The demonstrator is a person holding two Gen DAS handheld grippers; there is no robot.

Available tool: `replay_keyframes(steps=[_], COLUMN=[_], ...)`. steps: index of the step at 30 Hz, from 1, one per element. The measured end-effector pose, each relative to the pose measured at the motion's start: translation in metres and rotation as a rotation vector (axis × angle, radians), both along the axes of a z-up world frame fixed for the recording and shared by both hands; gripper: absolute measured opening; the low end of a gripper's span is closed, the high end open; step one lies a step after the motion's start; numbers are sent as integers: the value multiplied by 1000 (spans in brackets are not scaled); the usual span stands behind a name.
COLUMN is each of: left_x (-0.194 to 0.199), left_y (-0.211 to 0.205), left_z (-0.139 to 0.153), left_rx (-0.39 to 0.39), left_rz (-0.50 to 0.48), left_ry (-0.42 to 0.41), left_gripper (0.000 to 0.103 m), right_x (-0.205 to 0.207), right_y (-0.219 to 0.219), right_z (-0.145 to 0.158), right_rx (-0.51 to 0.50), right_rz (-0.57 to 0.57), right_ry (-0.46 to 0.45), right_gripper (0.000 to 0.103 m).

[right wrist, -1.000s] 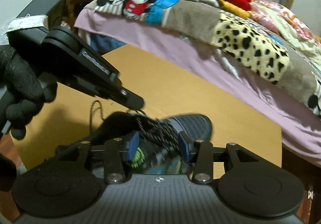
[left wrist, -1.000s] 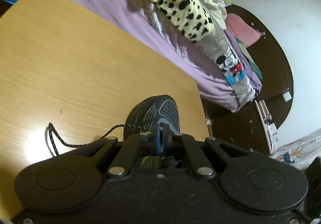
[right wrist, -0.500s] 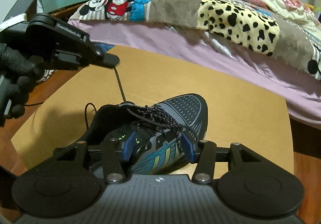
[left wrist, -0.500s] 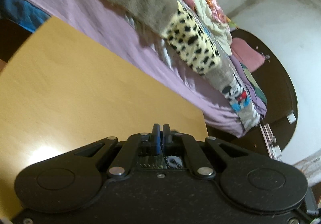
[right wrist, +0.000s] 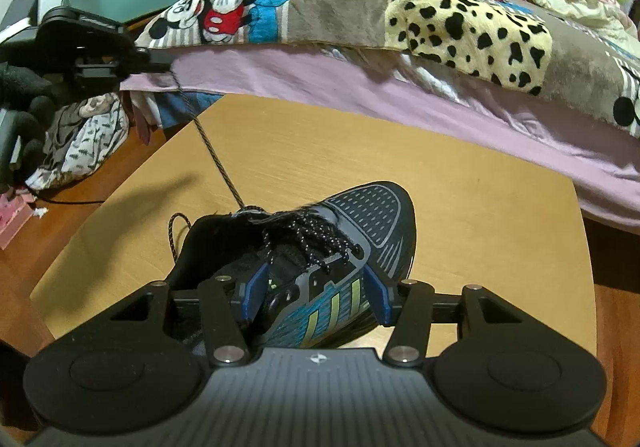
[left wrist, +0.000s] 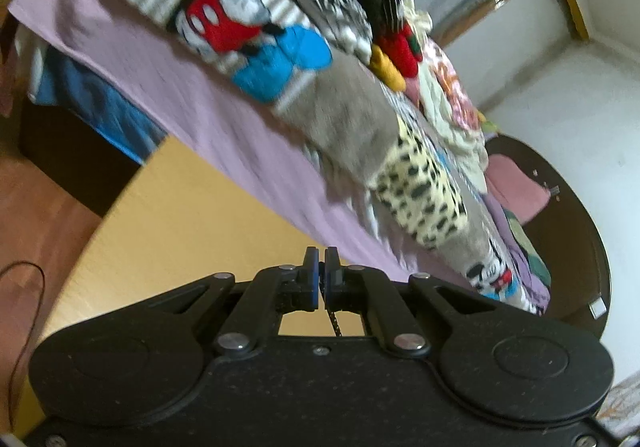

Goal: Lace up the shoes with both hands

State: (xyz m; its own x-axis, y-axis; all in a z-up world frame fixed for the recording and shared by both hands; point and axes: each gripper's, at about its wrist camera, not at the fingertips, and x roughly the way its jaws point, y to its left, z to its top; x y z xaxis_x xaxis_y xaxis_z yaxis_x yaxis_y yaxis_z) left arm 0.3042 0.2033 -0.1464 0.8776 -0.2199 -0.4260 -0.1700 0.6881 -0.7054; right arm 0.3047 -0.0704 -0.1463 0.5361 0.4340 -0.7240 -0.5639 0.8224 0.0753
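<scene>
Left claw: my left gripper (right wrist: 162, 67) is pressed together on the lace (right wrist: 212, 155), which I hold up and away from the shoe (right wrist: 320, 267); from its own camera the cord hangs just below the closed pads (left wrist: 334, 321).
Right claw: my right gripper (right wrist: 316, 295) is spread, its jaws having just been opening; the shoe's side sits between the blue fingers (right wrist: 256, 293), but I cannot tell whether they touch it.
Lace: it runs taut in a straight line down to the upper eyelets, where the other end loops loose beside the heel (right wrist: 173, 231).
Shoe: on its sole on the wooden table (right wrist: 480, 207), toe toward the bed (right wrist: 360, 87).
Doing it well: I judge I should pull along the lace's own line, steadily, and steady the shoe with the right so it does not slide or tip.
Watch: a jerk could slip the cord out of the pads.
</scene>
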Motion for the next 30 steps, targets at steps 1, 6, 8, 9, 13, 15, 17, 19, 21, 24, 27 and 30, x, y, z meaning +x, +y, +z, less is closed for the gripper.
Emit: replay_keyframes(steps=[1, 6, 8, 9, 13, 15, 17, 19, 21, 24, 27, 30], left_x=[-1, -5, -7, -9, -14, -17, -20, -22, -26, -30, -34, -37], left_y=[4, 21, 29, 33, 47, 53, 60, 67, 74, 82, 87, 89], left_z=[2, 13, 17, 19, 25, 28, 31, 33, 36, 41, 45, 51], left_rx=[-1, 7, 6, 6, 7, 13, 15, 18, 21, 26, 36, 48], left_rz=[10, 58, 81, 92, 127, 144, 161, 180, 198, 218, 229, 229], left_ry=[-5, -33, -44, -48, -66, -72, -79, -86, -93, -103, -117, -132], left_gripper=[0, 0, 0, 0, 0, 0, 0, 0, 0, 0, 0, 0], right_x=[2, 10, 13, 14, 17, 18, 19, 20, 21, 23, 25, 26], right_y=[-2, -15, -19, -21, -25, -26, -28, -31, -33, -36, -39, -39], right_z=[0, -2, -3, -3, -5, -6, -9, -10, -10, -11, -12, -13], right_rx=[13, 128, 161, 172, 201, 207, 213, 231, 247, 270, 290, 290], right_rz=[-6, -47, -60, -63, -73, -78, -87, -96, -109, -126, -141, -148], right_ry=[10, 88, 107, 113, 134, 147, 157, 170, 180, 190, 204, 209], right_gripper=[53, 48, 40, 37, 35, 35, 35, 35, 35, 35, 35, 35])
